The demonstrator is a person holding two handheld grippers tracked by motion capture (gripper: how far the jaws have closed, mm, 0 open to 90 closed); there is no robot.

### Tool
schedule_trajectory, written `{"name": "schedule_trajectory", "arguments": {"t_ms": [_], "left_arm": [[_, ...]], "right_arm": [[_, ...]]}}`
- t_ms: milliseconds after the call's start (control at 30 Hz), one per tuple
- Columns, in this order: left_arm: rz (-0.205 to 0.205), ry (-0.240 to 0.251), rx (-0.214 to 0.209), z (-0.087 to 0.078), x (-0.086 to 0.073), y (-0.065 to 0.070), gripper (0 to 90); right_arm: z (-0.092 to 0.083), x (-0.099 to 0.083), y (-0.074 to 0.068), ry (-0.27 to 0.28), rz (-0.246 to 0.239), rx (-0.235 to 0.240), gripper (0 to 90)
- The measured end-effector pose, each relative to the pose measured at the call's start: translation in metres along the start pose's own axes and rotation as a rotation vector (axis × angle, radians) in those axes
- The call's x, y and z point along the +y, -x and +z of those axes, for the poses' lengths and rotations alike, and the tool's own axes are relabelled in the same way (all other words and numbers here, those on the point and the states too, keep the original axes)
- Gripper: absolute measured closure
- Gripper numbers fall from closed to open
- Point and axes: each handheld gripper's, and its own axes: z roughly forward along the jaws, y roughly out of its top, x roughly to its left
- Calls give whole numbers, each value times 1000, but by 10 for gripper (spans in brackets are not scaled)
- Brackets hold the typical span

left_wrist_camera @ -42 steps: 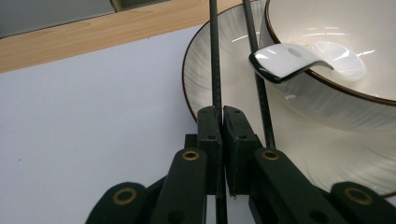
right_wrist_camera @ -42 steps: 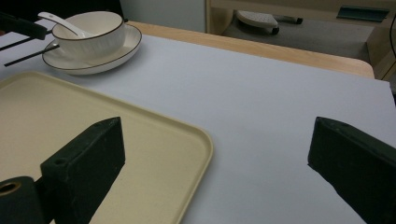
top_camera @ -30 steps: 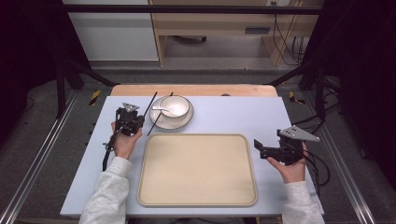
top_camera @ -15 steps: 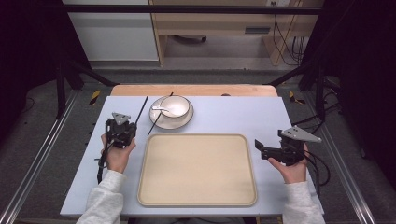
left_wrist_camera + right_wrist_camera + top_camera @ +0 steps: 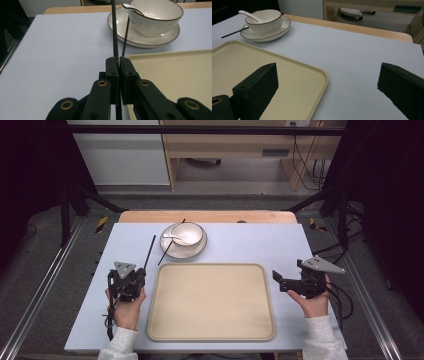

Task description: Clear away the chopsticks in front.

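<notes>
My left gripper (image 5: 135, 274) rests on the blue table's left side, beside the tray, shut on the near end of a black chopstick (image 5: 115, 37). That chopstick (image 5: 150, 251) points away toward the plate. A second black chopstick (image 5: 125, 37) lies with its far part on the white plate (image 5: 150, 40). On the plate stands a white bowl (image 5: 189, 235) with a white spoon (image 5: 170, 238) in it. To the right of the beige tray (image 5: 212, 305) my right gripper (image 5: 280, 281) is open and holds nothing; its jaws stand wide apart over the tray's right edge (image 5: 322, 75).
The bowl (image 5: 264, 22) and plate (image 5: 279, 28) sit at the table's far middle, just behind the tray. A wooden strip (image 5: 205, 216) runs along the far table edge. Metal frame rails (image 5: 45, 285) flank the table, and cables trail from both grippers.
My left gripper has drawn back toward the person from beside the plate, taking the chopstick with it. The right gripper has hardly moved.
</notes>
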Motion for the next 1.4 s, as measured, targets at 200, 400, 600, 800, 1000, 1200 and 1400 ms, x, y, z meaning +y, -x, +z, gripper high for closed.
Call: {"name": "schedule_trajectory", "arguments": {"t_ms": [200,400,600,800,1000,1200,1400], "left_arm": [[-14,5,-7,-5,-17,16,857],[-40,13,-13,-13,-33,28,857],[-51,9,-20,-19,-48,36,857],[-61,-29,-38,-14,-60,41,857],[-53,-72,-35,-8,-70,45,857],[-53,-112,-26,-2,-75,48,857],[-44,-134,-17,1,-74,48,853]], "right_arm": [[0,0,0,-3,-6,0,36],[-1,0,-1,1,-4,-1,38],[0,0,-2,-3,-4,3,39],[3,-1,-4,-13,-10,4,40],[4,-1,-4,-15,-13,4,41],[5,-2,-4,-16,-14,6,41],[6,-2,-5,-19,-16,4,42]]}}
